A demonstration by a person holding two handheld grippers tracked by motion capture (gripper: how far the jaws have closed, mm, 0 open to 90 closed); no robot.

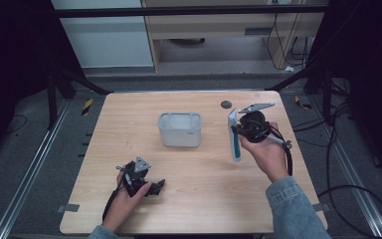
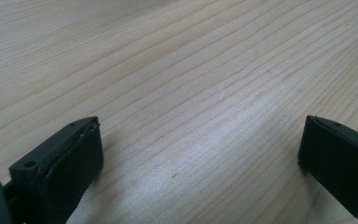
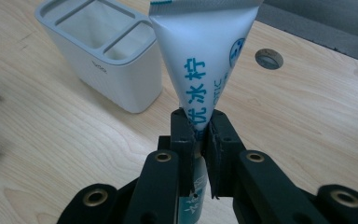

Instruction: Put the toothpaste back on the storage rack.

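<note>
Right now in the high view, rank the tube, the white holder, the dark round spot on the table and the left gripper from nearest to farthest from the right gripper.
1. Tube: clamped in the right gripper, hanging on its left side.
2. Dark round spot: on the table just beyond it.
3. White holder: mid-table, to its left.
4. Left gripper: near-left part of the table, jaws open.

holder (image 1: pixel 180 130) mid-table, tube (image 1: pixel 234 137) right of it
</note>
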